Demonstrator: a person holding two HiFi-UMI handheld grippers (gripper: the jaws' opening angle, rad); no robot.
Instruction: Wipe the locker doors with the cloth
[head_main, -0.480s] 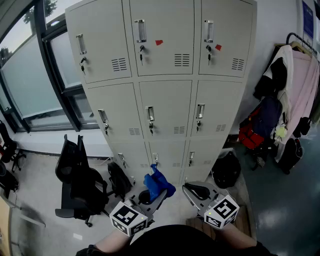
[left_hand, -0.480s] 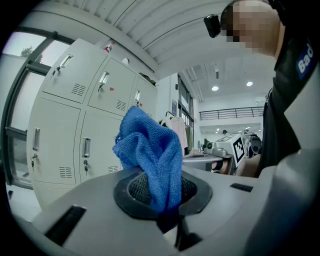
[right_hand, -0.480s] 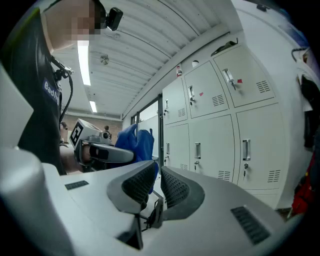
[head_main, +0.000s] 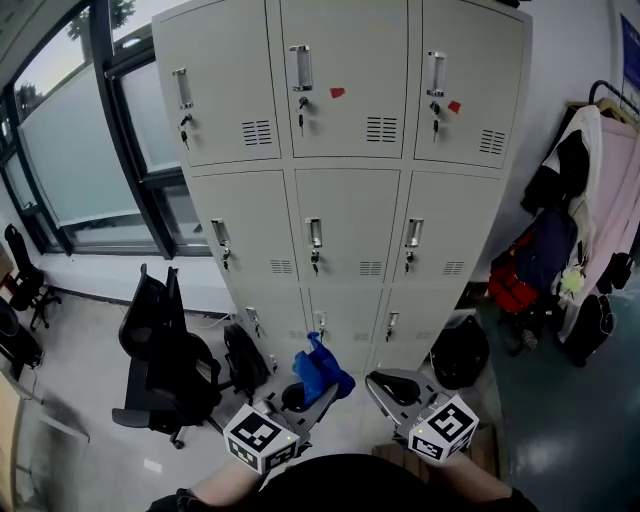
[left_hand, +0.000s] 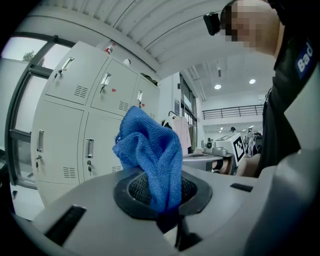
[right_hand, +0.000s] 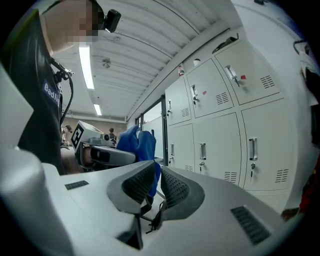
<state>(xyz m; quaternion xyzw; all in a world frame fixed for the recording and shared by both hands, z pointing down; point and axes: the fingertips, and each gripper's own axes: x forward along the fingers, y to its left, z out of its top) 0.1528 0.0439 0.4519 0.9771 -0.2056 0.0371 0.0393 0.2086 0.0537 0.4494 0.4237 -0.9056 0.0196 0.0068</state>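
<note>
Head view: lockers (head_main: 340, 200) fill the upper centre, three columns by three rows, all doors shut, keys hanging in the locks. Cloth (head_main: 320, 372), blue, sits at bottom centre of frame, bunched upright out of the left gripper (head_main: 302, 398) and touching no door.

Left gripper view: jaws clamped on the cloth's lower end, with the loose bulk standing up past the pads. Likely so that a soft wad meets the metal first, not the jaws.

Right gripper (head_main: 392, 385), bottom of frame just right of the left one: jaws drawn nearly together, only a slit, nothing between. The blue seen through the slit is the cloth beyond. Probably the spare hand, carried low.

Both grippers are near the body, well apart from the doors. Wiping not begun, by my reading.

Chairs (head_main: 165, 350) lower left and coats (head_main: 600, 200) at the right edge, both off the reach path.
</note>
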